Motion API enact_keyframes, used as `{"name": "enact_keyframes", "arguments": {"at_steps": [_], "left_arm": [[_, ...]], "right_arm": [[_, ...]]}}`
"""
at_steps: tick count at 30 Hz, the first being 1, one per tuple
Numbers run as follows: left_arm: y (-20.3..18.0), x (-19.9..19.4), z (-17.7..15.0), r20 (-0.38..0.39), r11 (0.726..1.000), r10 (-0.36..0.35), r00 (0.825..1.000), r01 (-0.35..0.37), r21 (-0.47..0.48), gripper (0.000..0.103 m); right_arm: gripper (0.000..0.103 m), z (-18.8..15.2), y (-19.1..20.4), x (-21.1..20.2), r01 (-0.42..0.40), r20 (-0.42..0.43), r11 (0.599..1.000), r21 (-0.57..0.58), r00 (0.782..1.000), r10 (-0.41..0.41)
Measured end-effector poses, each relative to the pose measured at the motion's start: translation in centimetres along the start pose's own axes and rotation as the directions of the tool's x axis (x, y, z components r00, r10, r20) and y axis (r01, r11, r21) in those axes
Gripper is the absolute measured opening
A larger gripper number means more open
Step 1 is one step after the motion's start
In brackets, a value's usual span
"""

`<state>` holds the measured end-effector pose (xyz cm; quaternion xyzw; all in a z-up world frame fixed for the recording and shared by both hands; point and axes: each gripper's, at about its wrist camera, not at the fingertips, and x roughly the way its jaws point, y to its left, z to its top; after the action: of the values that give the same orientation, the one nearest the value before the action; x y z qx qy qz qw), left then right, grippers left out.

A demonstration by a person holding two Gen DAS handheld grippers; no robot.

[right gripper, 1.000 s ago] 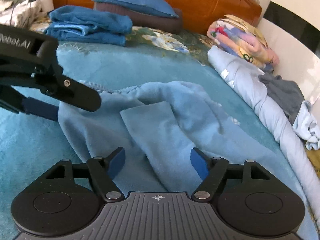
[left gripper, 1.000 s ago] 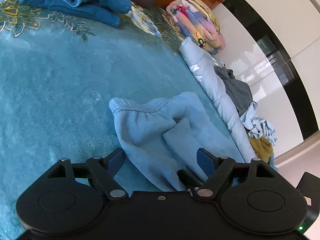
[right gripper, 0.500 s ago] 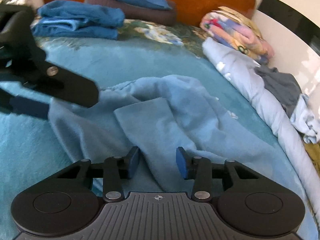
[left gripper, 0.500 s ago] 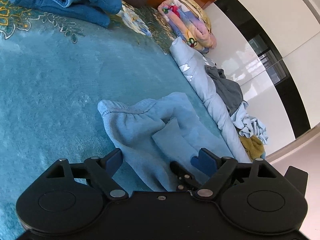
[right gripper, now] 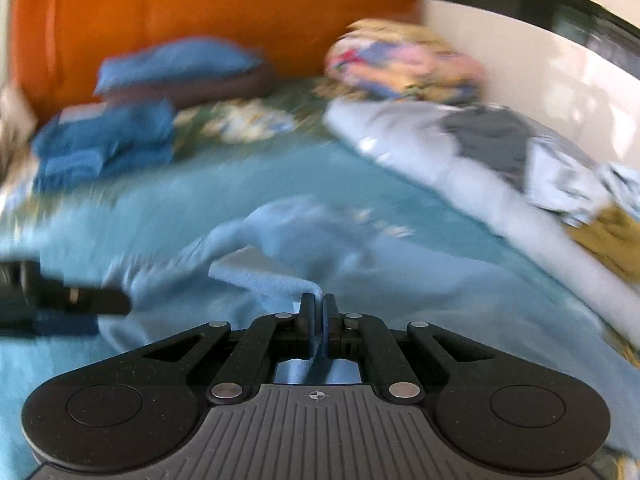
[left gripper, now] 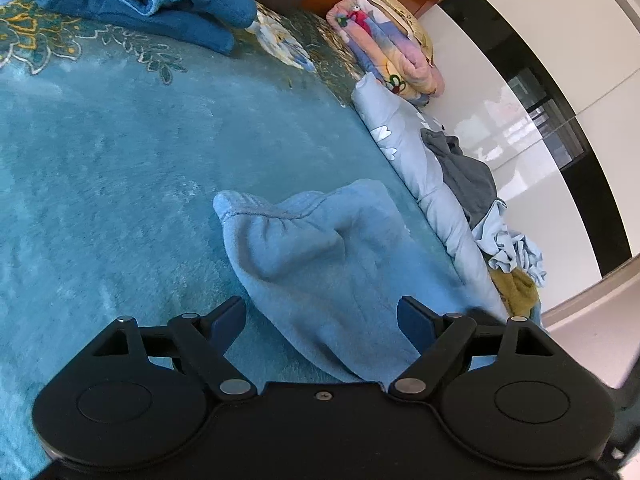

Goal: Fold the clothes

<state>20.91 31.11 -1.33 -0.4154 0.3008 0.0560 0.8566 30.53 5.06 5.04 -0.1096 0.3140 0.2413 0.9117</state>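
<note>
Our right claw [right gripper: 319, 308] is clamped on a flap of the light blue garment [left gripper: 332, 264]; our left claw [left gripper: 320, 316] gapes, ungripping; we judge the fold begun; next, carry the flap across.

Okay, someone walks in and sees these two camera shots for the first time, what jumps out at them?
First, the light blue fleece garment crumpled in the middle of the teal bedspread, with the right gripper shut on a fold of it while the left gripper stands open over its near end. Next, the orange wooden headboard at the back, and the colourful folded blanket heading a row of unfolded laundry along the bed's right edge.
</note>
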Motion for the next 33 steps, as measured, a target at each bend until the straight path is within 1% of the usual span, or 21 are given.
{"name": "enact_keyframes", "arguments": {"at_steps": [3, 5, 9, 13, 15, 18, 20, 23, 25, 28, 29, 31, 33], "left_arm": [[-0.4, -0.6, -0.4, 0.009, 1.000, 0.011, 1.000, -0.011, -0.001, 0.082], [-0.8, -1.1, -0.7, 0.013, 1.000, 0.013, 1.000, -0.013, -0.001, 0.082], [-1.8, -1.6, -1.4, 0.017, 1.000, 0.028, 0.999, -0.028, 0.013, 0.082], [-2.5, -2.0, -2.1, 0.014, 0.999, 0.039, 0.999, -0.039, 0.018, 0.082], [-2.8, -2.2, -2.4, 0.014, 0.999, 0.046, 0.999, -0.046, 0.022, 0.082], [-2.9, -2.2, -2.7, 0.008, 0.998, 0.061, 0.998, -0.061, 0.032, 0.082], [-2.8, -2.1, -2.7, 0.003, 0.997, 0.075, 0.997, -0.075, 0.036, 0.082], [-2.4, -2.0, -2.7, -0.006, 0.994, 0.098, 0.995, -0.098, 0.038, 0.082], [-2.1, -1.8, -2.5, -0.011, 0.993, 0.116, 0.993, -0.115, 0.037, 0.082], [-1.8, -1.3, -2.2, -0.017, 0.990, 0.137, 0.990, -0.136, 0.049, 0.082], [-1.7, -1.2, -2.1, -0.019, 0.988, 0.146, 0.989, -0.144, 0.056, 0.082], [-1.5, -1.1, -1.7, -0.008, 0.986, 0.153, 0.988, -0.153, 0.061, 0.082], [-1.3, -0.7, -1.3, -0.001, 0.985, 0.165, 0.986, -0.165, 0.060, 0.082]], "right_arm": [[0.002, 0.4, -4.3, -3.7, 0.042, 0.061, 0.991, 0.125, 0.997, -0.050], [0.002, 0.4, -7.5, -6.4, 0.070, 0.099, 0.974, 0.216, 0.991, -0.093], [0.002, -0.6, -13.5, -11.3, 0.152, 0.151, 0.919, 0.364, 0.964, -0.219], [0.002, -2.7, -18.7, -14.9, 0.222, 0.143, 0.847, 0.482, 0.934, -0.327], [0.002, -4.2, -20.9, -15.9, 0.255, 0.114, 0.805, 0.535, 0.923, -0.368], [0.001, -6.6, -23.5, -16.6, 0.276, 0.065, 0.750, 0.601, 0.918, -0.391], [0.001, -8.4, -24.8, -16.4, 0.305, 0.019, 0.716, 0.629, 0.914, -0.406], [0.001, -11.3, -26.4, -15.7, 0.337, -0.059, 0.659, 0.672, 0.912, -0.406], [0.000, -13.2, -27.6, -14.8, 0.375, -0.129, 0.609, 0.699, 0.903, -0.409], [0.000, -15.7, -29.1, -13.9, 0.409, -0.203, 0.556, 0.724, 0.896, -0.395], [0.000, -16.4, -29.4, -13.7, 0.413, -0.220, 0.547, 0.728, 0.897, -0.384], [0.000, -17.2, -29.6, -13.7, 0.405, -0.229, 0.543, 0.735, 0.903, -0.364], [0.001, -17.6, -29.8, -13.7, 0.377, -0.218, 0.562, 0.736, 0.918, -0.330]]}}
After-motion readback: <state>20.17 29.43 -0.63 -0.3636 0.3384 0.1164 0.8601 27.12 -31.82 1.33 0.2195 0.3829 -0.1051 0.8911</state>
